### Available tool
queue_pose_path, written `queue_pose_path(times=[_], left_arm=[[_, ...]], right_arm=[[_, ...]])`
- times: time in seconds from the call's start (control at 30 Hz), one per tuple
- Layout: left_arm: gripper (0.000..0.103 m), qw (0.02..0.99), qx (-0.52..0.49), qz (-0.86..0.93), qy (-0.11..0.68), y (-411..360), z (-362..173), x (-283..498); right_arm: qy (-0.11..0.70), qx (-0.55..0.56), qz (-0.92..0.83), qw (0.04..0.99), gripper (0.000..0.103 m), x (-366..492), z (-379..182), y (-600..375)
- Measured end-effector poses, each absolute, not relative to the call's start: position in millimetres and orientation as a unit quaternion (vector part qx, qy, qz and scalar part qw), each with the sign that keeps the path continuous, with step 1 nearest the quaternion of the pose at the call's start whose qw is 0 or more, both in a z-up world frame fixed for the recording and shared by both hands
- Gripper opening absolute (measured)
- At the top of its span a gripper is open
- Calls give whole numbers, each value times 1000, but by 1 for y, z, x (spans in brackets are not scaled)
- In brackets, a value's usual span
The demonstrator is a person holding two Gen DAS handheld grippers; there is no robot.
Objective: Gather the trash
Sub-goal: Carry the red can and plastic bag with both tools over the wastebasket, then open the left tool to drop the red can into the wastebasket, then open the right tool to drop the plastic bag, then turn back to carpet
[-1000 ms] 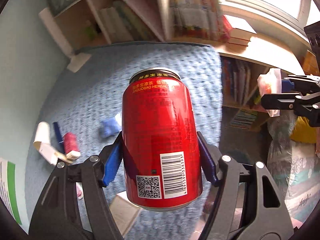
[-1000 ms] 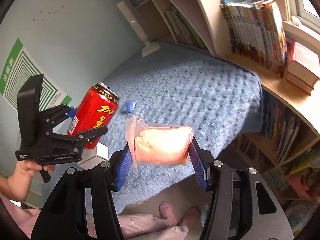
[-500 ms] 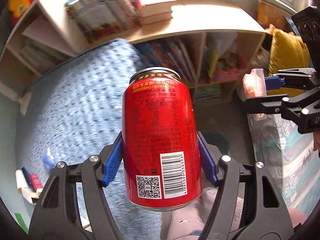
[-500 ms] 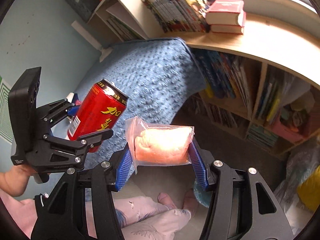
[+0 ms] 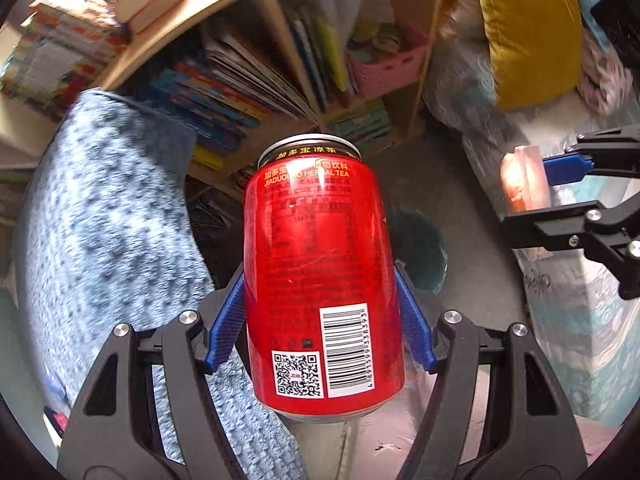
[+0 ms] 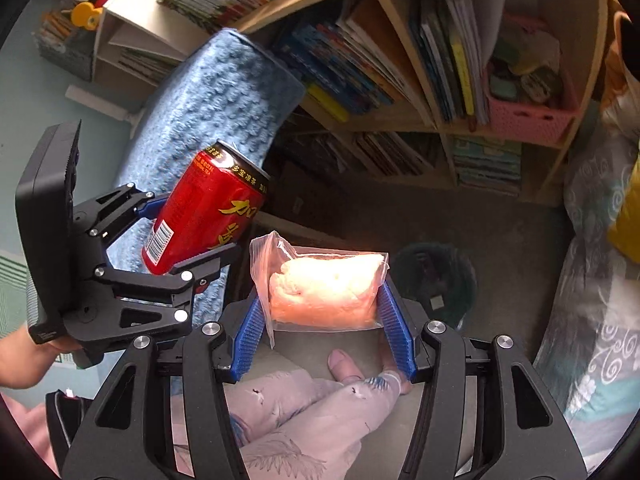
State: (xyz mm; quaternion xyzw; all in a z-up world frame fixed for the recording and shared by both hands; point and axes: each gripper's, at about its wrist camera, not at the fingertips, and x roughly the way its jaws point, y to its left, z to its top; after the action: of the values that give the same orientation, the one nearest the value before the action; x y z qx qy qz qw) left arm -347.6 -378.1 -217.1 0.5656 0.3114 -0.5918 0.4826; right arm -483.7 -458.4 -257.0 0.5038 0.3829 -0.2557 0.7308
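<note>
Left gripper point(image 5: 320, 320): blue pads clamped on red can point(image 5: 322, 280), held upright. Right gripper point(image 6: 324, 312): closed on plastic bag with pale wad point(image 6: 324, 288).

Dark green bin point(image 6: 436, 280) on floor just ahead of and below both grippers.

Judgement: pickup done, both pieces carried; drop into bin left.

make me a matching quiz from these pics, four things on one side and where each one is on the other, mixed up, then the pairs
Things:
1. red can
2. plastic bag
3. pink basket
4. dark bin

Places:
A. on the floor below both grippers
B. clamped in the left gripper
C. in a bookshelf compartment
D. clamped in the right gripper

Pairs: 1-B, 2-D, 3-C, 4-A
</note>
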Motion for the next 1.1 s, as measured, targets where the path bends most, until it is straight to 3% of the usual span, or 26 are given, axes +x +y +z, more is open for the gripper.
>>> queue_pose_path(times=[0.27, 0.5, 0.57, 0.67, 0.73, 1.1], left_arm=[[66, 420, 617, -574, 336, -381, -291, -374], [66, 402, 642, -568, 323, -385, -323, -385], [72, 396, 646, -569, 321, -384, -327, -386], [87, 397, 647, -573, 310, -386, -328, -390], [88, 396, 645, -577, 307, -388, -328, -391], [90, 400, 635, -579, 317, -389, -321, -389]], right_arm=[[400, 545, -261, 689, 55, -495, -312, -452], [405, 570, -259, 667, 57, -500, -351, -454], [407, 574, -262, 661, 58, -502, -359, -456], [405, 574, -273, 657, 67, -506, -363, -458], [404, 576, -276, 655, 71, -509, -364, -460], [406, 579, -279, 650, 71, -521, -360, -460]])
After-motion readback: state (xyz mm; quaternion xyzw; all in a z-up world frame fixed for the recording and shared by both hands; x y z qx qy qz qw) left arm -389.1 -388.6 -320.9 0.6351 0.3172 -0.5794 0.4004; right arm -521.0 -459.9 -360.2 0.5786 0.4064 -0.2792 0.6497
